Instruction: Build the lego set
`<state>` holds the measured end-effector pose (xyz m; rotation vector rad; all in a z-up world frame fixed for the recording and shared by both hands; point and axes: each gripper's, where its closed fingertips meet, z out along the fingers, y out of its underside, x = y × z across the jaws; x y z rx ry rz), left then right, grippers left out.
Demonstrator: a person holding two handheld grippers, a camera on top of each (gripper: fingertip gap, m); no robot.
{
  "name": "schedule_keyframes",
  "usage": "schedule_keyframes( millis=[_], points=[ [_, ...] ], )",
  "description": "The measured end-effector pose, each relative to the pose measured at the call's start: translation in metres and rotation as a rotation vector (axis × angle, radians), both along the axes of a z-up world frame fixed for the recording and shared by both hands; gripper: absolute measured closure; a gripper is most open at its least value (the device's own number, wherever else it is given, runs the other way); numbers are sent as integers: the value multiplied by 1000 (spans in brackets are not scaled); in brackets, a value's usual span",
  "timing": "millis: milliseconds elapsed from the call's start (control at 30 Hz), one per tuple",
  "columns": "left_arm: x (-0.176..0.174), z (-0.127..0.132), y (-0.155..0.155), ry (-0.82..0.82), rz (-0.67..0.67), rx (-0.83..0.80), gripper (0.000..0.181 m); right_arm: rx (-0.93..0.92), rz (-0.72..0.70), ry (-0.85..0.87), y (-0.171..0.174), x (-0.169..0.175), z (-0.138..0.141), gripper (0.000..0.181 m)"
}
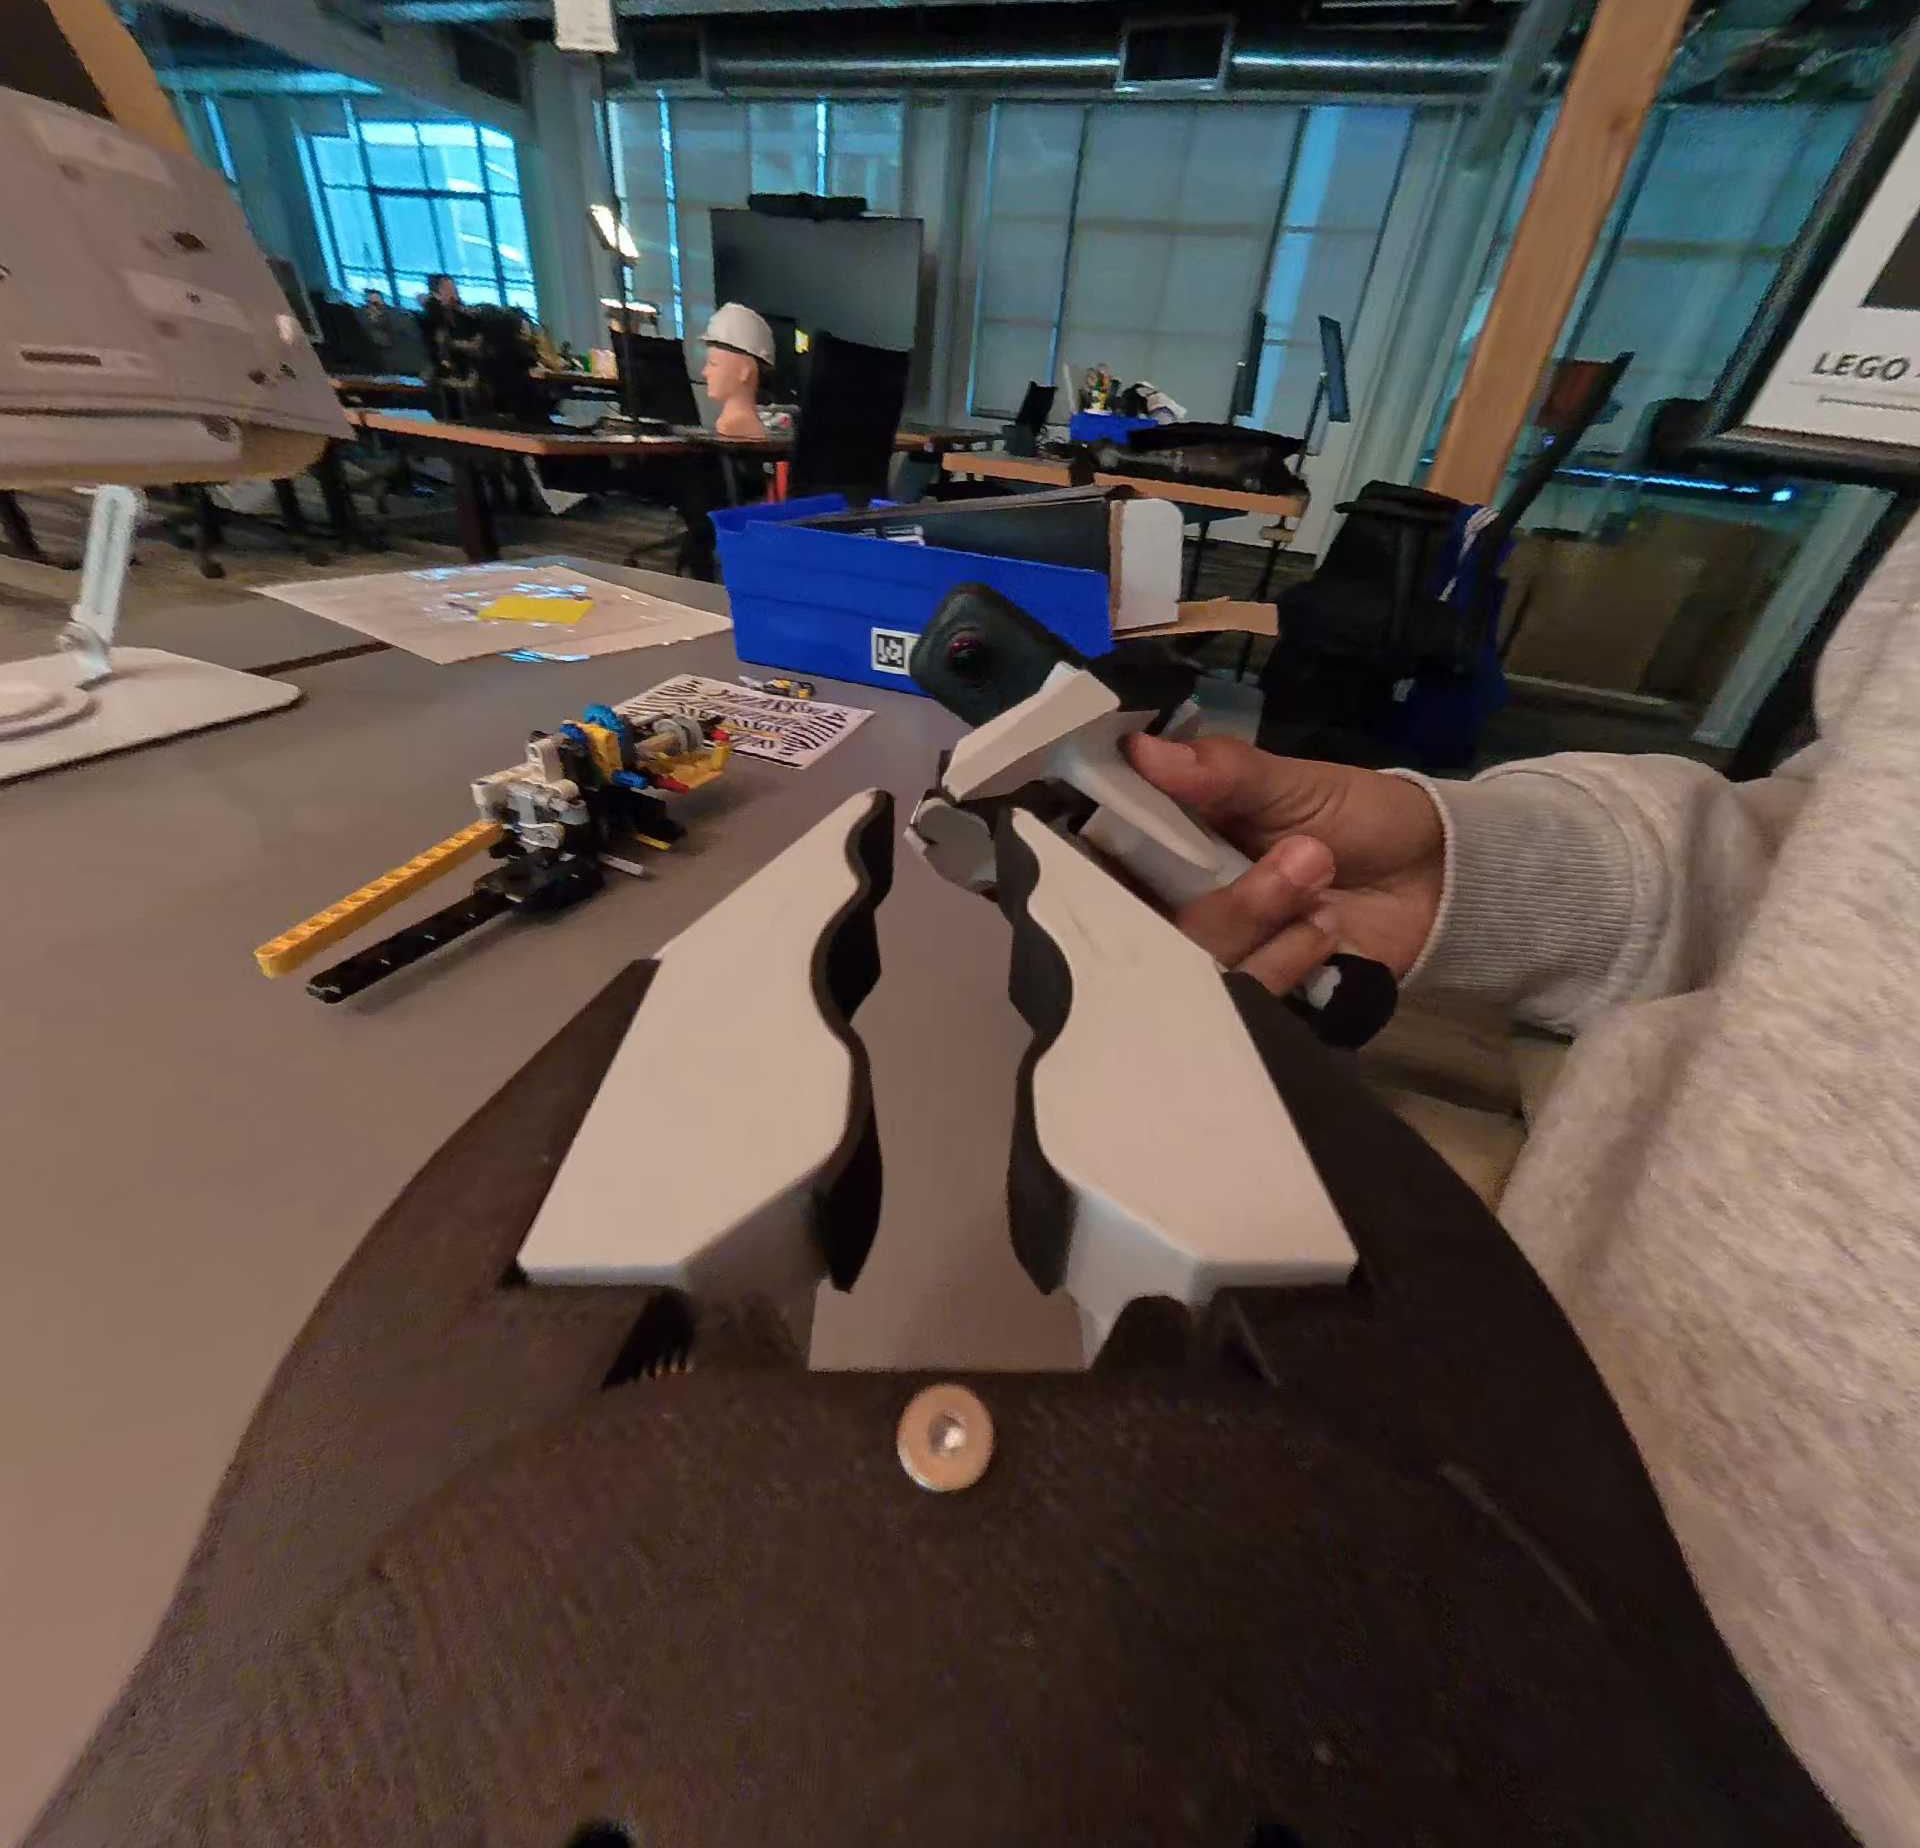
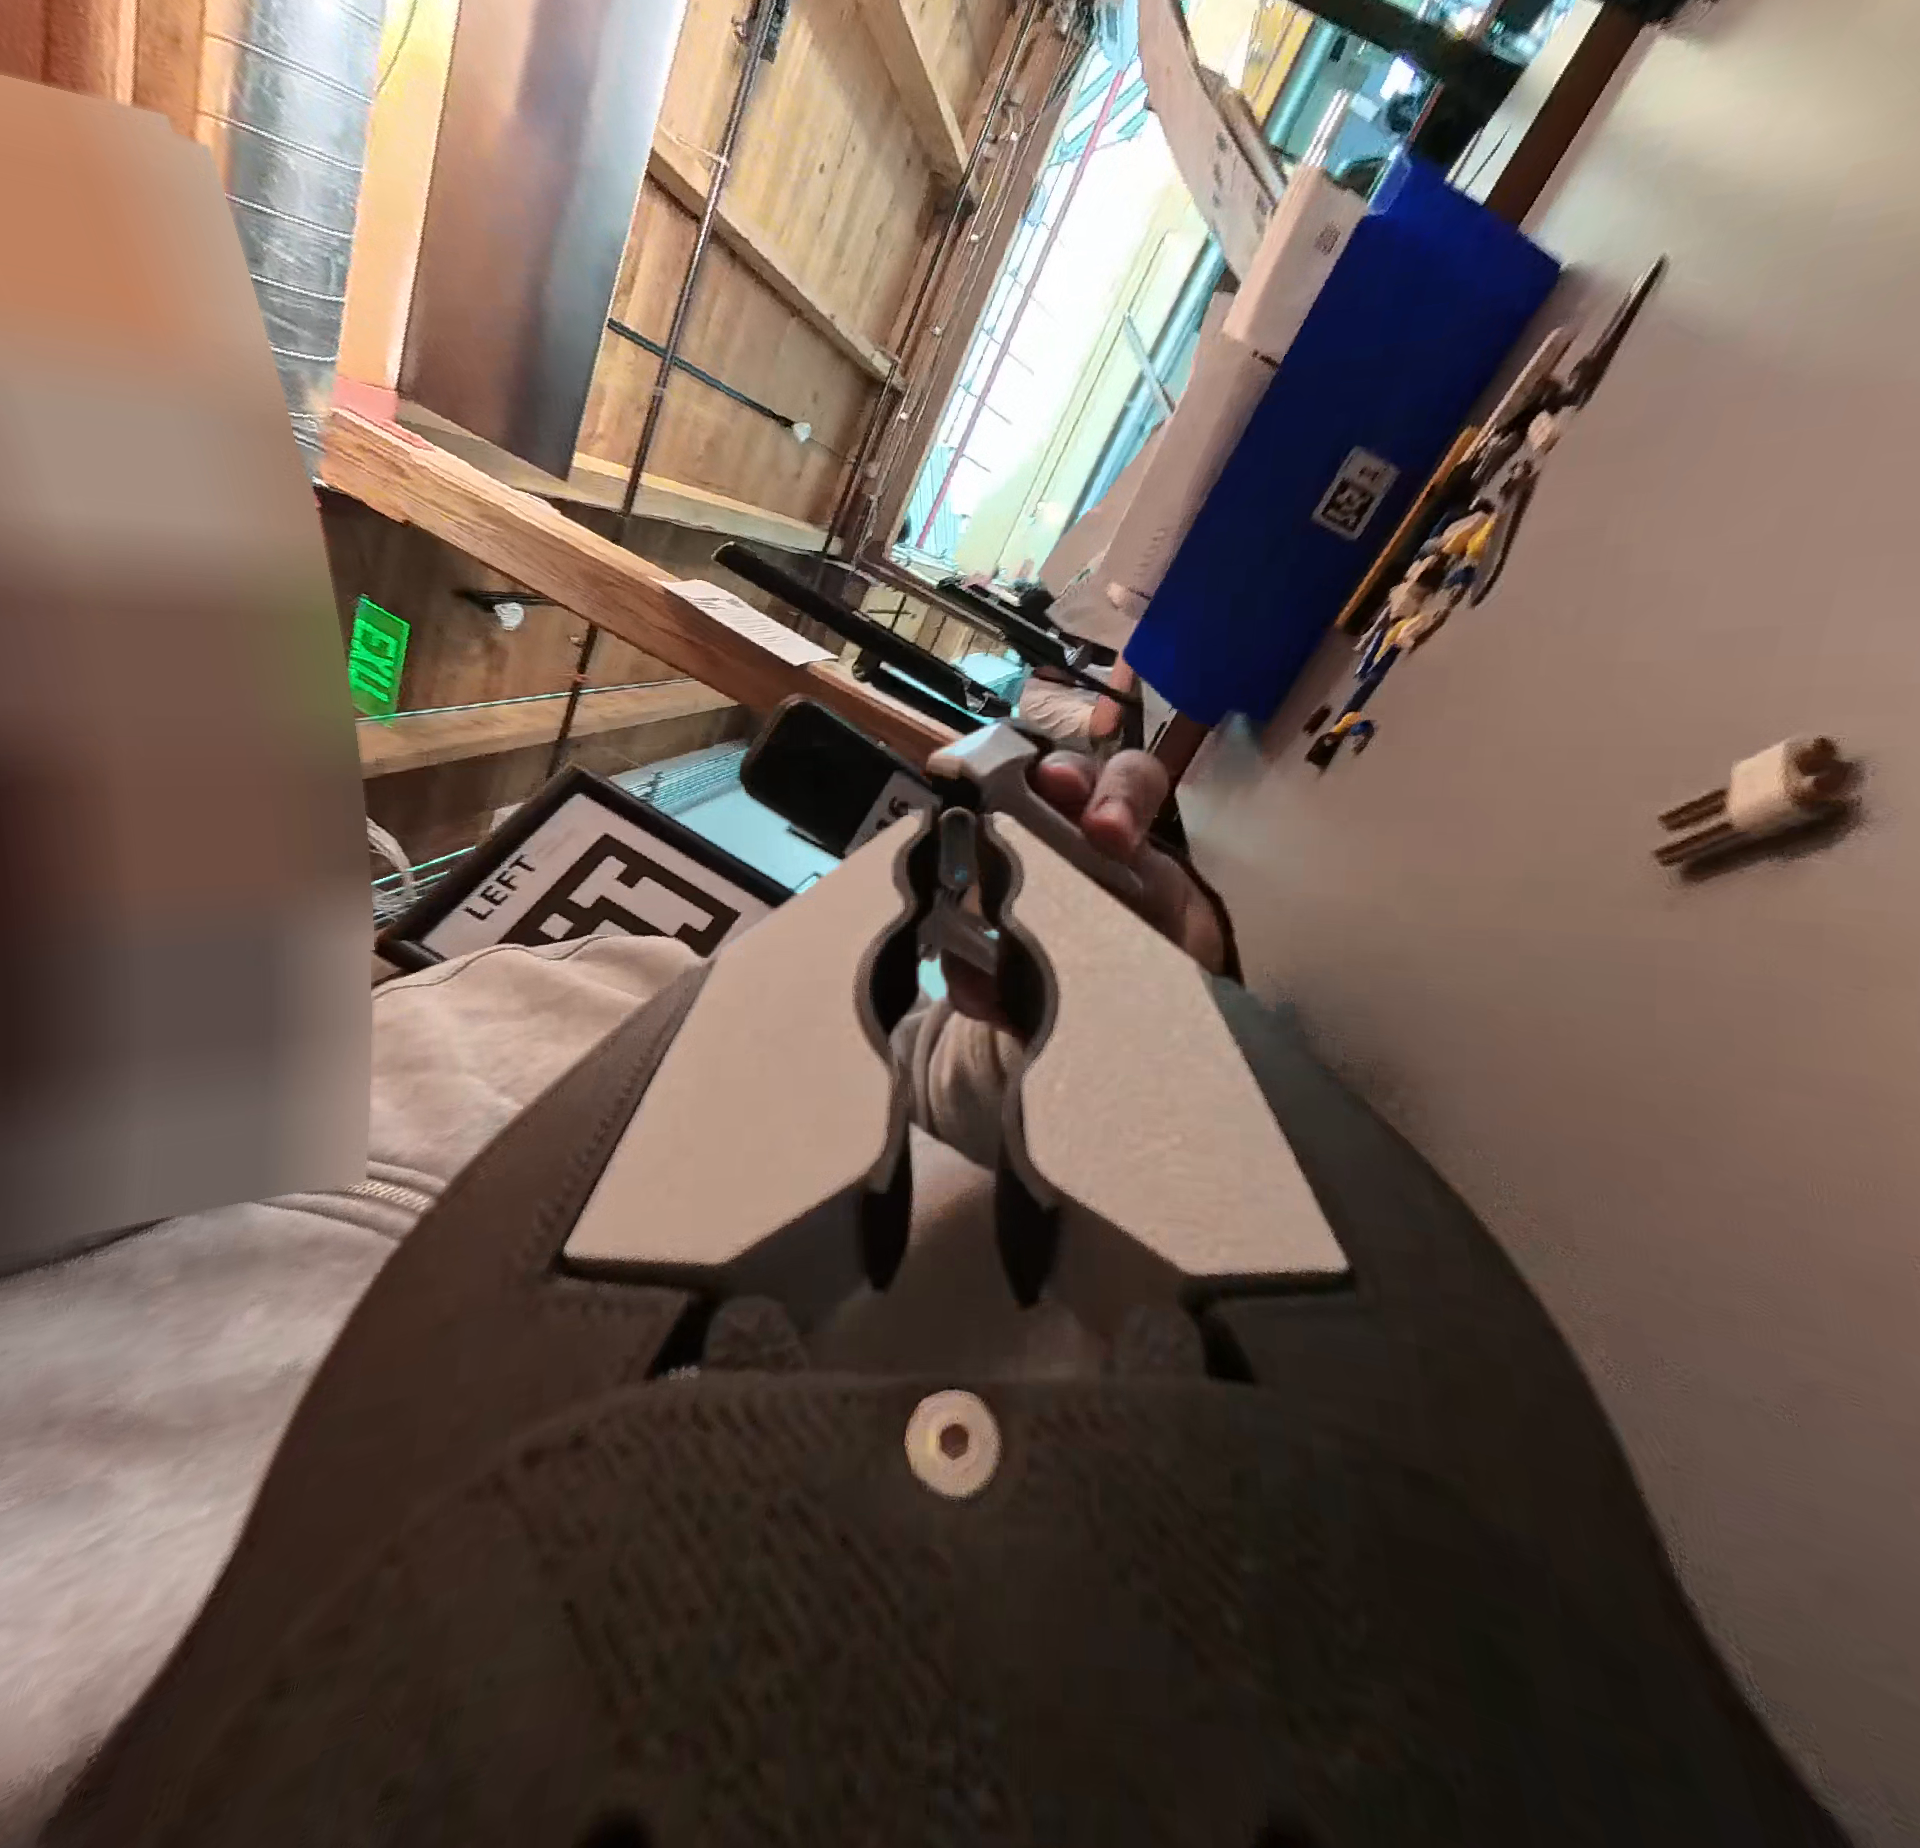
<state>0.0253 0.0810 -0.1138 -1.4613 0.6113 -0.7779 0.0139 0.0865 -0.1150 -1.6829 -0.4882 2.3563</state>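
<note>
The partly built lego model [image 1: 540,811] lies on the grey desk [image 1: 208,1071] left of centre, well apart from both grippers. A loose white piece with pins [image 2: 1756,806] lies on the desk at right of the right wrist view. The right gripper [image 2: 958,863] pinches a small grey part [image 2: 961,899] at its tips. The left gripper [image 1: 940,842] stands spread and empty. Judgement: the part should be aligned squarely with the model before pressing, the empty gripper steadying the model.

Right tool's [image 2: 954,868] small grey piece [image 2: 958,889] mostly hidden between its fingers, kind unclear.
</note>
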Motion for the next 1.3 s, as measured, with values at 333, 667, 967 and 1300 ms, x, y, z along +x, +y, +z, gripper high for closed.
schedule_keyframes(
  millis=[333, 667, 967, 1300],
  points=[
    [-1, -18, 4, 39, -62, -103, 162, 91, 76, -260, 2, 13, -36, 176],
    [17, -22, -21, 55, -274, -141, 163, -34, 247, -166, -21, 13, -28, 175],
    [25, -31, -35, 107, -374, -177, 168, -93, 388, -139, -37, 21, -26, 175],
    [23, -30, -29, 95, -338, -184, 180, -136, 373, -129, -33, 19, -28, 175]
  ],
)
